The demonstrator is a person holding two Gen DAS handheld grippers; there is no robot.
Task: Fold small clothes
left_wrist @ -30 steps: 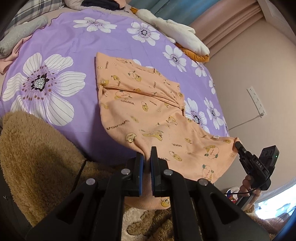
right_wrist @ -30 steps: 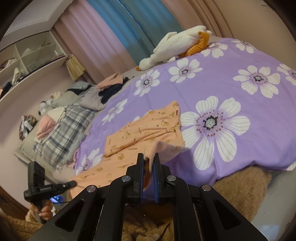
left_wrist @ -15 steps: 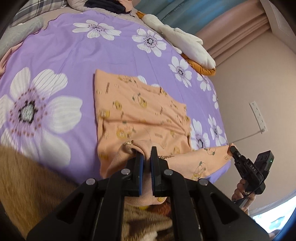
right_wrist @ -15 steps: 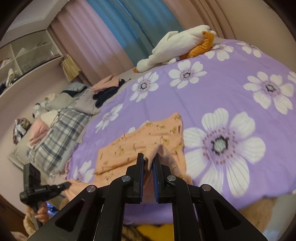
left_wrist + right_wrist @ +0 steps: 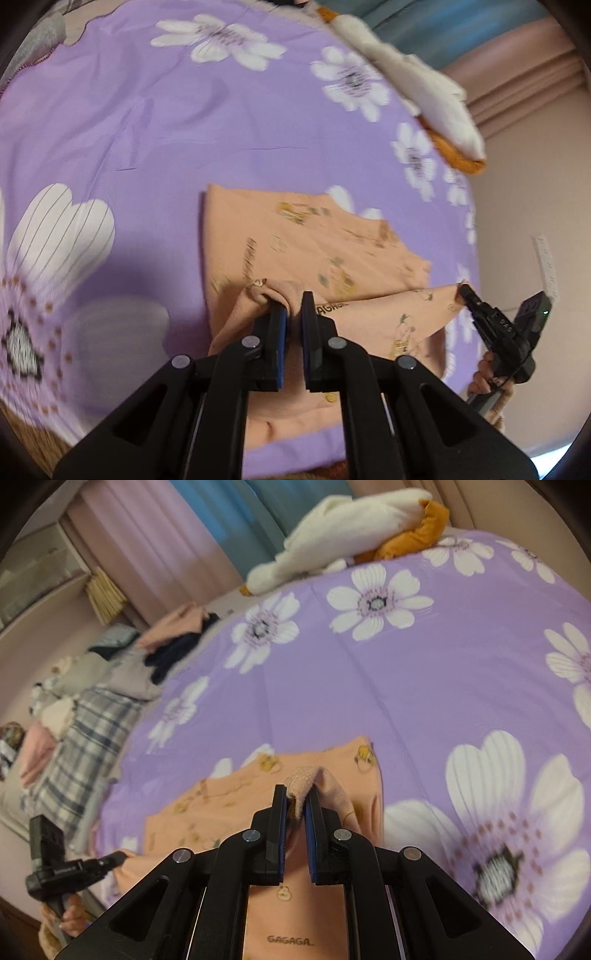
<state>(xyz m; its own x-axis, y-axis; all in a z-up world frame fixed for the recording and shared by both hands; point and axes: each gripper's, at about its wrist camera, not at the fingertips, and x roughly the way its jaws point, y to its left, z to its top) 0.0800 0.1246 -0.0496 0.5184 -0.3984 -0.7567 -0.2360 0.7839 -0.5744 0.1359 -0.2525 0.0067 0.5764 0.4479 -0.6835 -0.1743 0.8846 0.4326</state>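
Pinching one near corner each, the left tool (image 5: pixel 293 306) and right tool (image 5: pixel 295 801) are clamped on the orange garment (image 5: pixel 314 251), whose flat half lies ahead on the bed (image 5: pixel 129 122).

Two grippers, left gripper (image 5: pixel 291 302) and right gripper (image 5: pixel 295 797), one peach garment (image 5: pixel 295 240), one purple floral bedspread (image 5: pixel 147 110), one white plush toy (image 5: pixel 351 520).
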